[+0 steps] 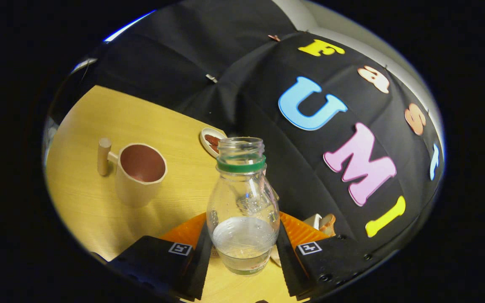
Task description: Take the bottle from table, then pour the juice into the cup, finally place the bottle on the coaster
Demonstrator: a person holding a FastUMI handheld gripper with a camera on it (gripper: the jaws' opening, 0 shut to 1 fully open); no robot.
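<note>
While the two fingers (203, 256) of the gripper (242, 256) press on either side of its lower body, one clear plastic bottle (243, 210) stands clamped between them, uncapped, with a green ring (241, 164) around its neck and a shallow layer of clear liquid (242, 246) in its base; each finger block carries one small square marker, so two markers (180, 248) in all; the whole scene sits tilted in the gripper view, so whether the bottle is lifted off the table or resting on it I cannot tell; behind the bottle and between the fingers shows a ribbed orange piece (187, 230), seemingly part of the gripper; beyond the fingers and off to the left stands one beige cup (140, 173) with a dark reddish inside and a peg-like wooden handle (104, 155) sticking out of its far side, well apart from the bottle; farther back, just past the bottle's mouth, lies one small pale round dish (211, 141) with something brown in it, near the table's rear edge; a small pale and brown object (322, 223) peeks out just beyond the right finger, too hidden to name; the surface is a light wood-grain table (91, 202); black cloth (209, 54) closes the booth behind it, with a strip of pale wall (305, 17) above.
</note>
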